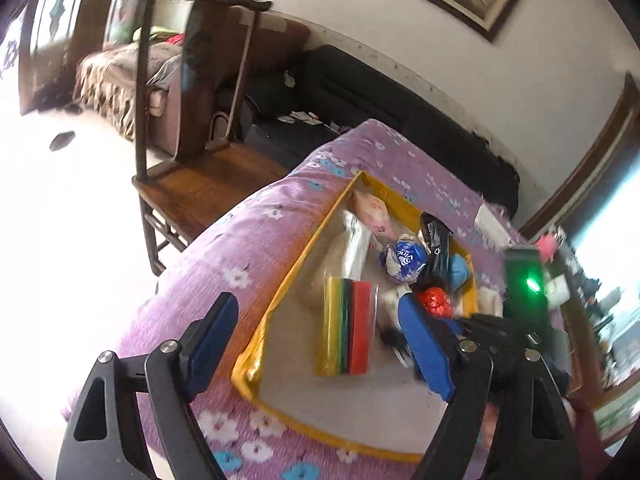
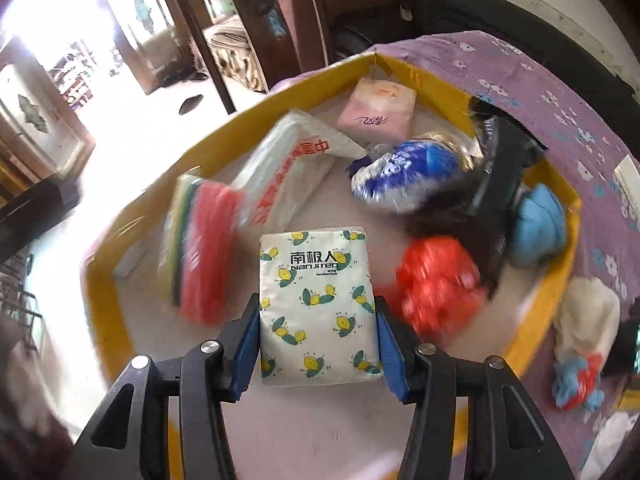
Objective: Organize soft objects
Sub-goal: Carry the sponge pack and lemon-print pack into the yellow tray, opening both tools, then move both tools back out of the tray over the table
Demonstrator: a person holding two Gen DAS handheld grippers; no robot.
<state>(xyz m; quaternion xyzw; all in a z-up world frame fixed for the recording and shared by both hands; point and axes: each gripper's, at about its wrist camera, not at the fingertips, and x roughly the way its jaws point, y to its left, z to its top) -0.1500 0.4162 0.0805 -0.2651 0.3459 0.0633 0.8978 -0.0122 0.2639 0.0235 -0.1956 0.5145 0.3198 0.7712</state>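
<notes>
The right gripper (image 2: pixel 316 344) has its jaws clamped on a lemon-print tissue pack (image 2: pixel 318 308), one blue pad pressed against each long side, and holds it over the pale floor of the yellow-walled tray (image 2: pixel 556 280). The tray sits on a purple flowered cloth (image 2: pixel 560 92) that covers the worktop.

Seen from the right wrist, the rest of the tray's contents fan out beyond the held pack. At 10 o'clock lies a packet of coloured sponges (image 2: pixel 200 252), red face up, touching a white tissue bag with red lettering (image 2: pixel 284 172) at 11 o'clock. A pink tissue pack (image 2: pixel 376 108) rests near the far corner at 12 o'clock. A blue-and-white wrapped bundle (image 2: pixel 404 176) sits at 1 o'clock, a black item (image 2: pixel 500 176) beyond it against the wall, a light blue soft piece (image 2: pixel 538 228) at 2 o'clock, and a red crumpled bag (image 2: pixel 436 280) just right of the pack. Outside the tray at 3 o'clock, a white, blue and red cloth heap (image 2: pixel 584 332) lies on the cloth.

The left gripper (image 1: pixel 320 344) hangs above the tray's near end with its jaws wide apart and nothing between them. A wooden chair (image 1: pixel 200 184) stands at 11 o'clock in its view.
</notes>
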